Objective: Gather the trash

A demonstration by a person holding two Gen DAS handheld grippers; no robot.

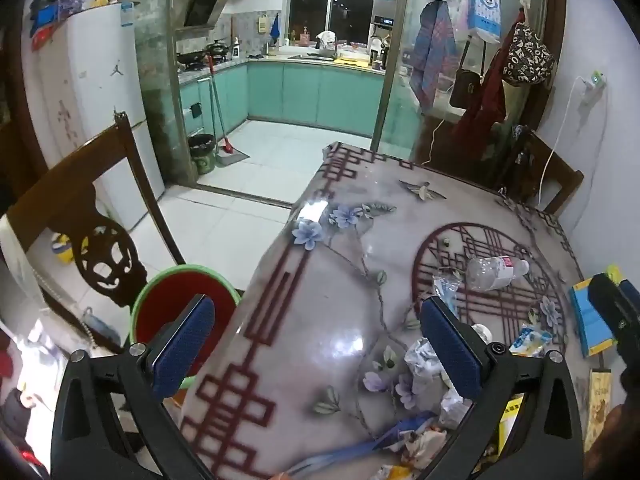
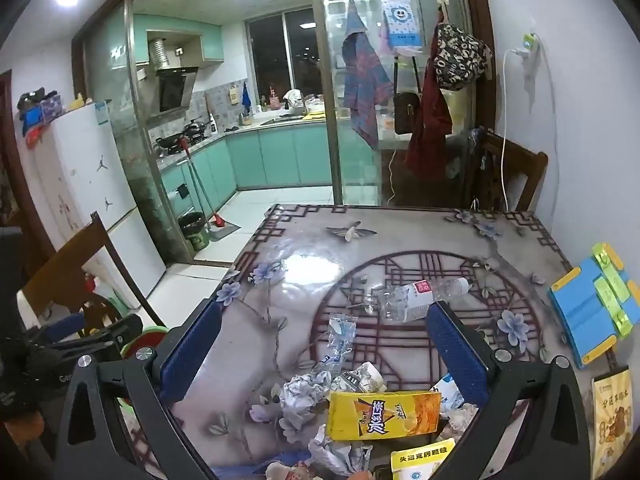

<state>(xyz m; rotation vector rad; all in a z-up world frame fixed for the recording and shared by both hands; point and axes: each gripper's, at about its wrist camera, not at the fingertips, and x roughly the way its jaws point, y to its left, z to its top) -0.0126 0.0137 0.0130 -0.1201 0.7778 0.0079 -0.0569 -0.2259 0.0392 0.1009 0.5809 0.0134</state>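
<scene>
Both sets of jaws stand wide apart and hold nothing. On my right gripper they frame the litter at the bottom centre of its view: a yellow snack packet lying flat, crumpled paper just left of it, a clear wrapper above. Up past them lies a plastic bottle on its side, mid-desk. My left gripper hangs over the desk's edge, with a green-rimmed red bin at lower left of its view, beside the chair.
</scene>
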